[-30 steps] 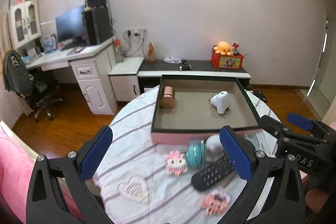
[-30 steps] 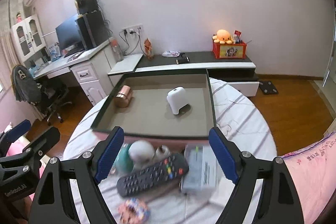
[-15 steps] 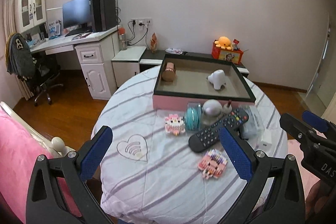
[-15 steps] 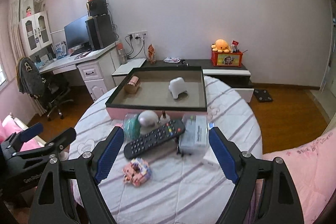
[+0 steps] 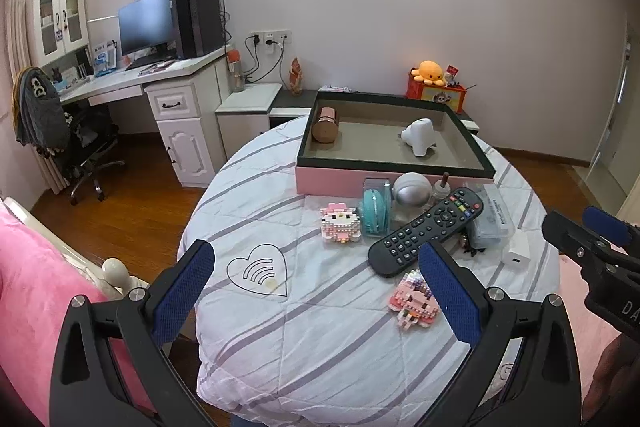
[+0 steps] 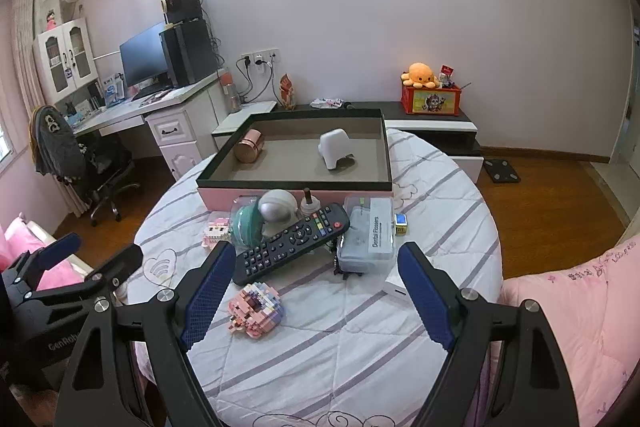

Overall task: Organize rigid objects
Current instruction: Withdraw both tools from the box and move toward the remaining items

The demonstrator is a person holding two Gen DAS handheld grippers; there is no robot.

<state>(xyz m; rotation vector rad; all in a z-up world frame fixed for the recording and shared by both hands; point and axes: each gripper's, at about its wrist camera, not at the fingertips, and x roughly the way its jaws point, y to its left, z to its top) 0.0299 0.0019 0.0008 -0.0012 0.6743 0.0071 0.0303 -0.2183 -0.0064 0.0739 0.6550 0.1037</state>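
A pink box with a dark rim (image 5: 392,169) (image 6: 296,183) stands at the far side of the round table; a copper cylinder (image 5: 325,125) (image 6: 249,145) and a white gadget (image 5: 418,137) (image 6: 335,148) lie inside. In front of it lie a black remote (image 5: 426,231) (image 6: 292,243), a teal case (image 5: 375,213), a silver ball (image 6: 277,207), a clear floss box (image 6: 370,235), a white charger (image 5: 516,253) and two pink brick figures (image 5: 340,223) (image 6: 256,309). My left gripper (image 5: 316,279) and right gripper (image 6: 316,283) are open, empty, held back over the table's near edge.
The table (image 5: 320,327) wears a white striped cloth with a heart print (image 5: 258,271). A small dice (image 6: 401,223) lies beside the floss box. A pink bed (image 6: 580,307) is to the right, a desk with chair (image 5: 88,143) to the left, a low cabinet behind.
Both grippers have pulled back and up from the box, so the whole table with the loose items now shows. Both stay open. Nothing on the table has moved.
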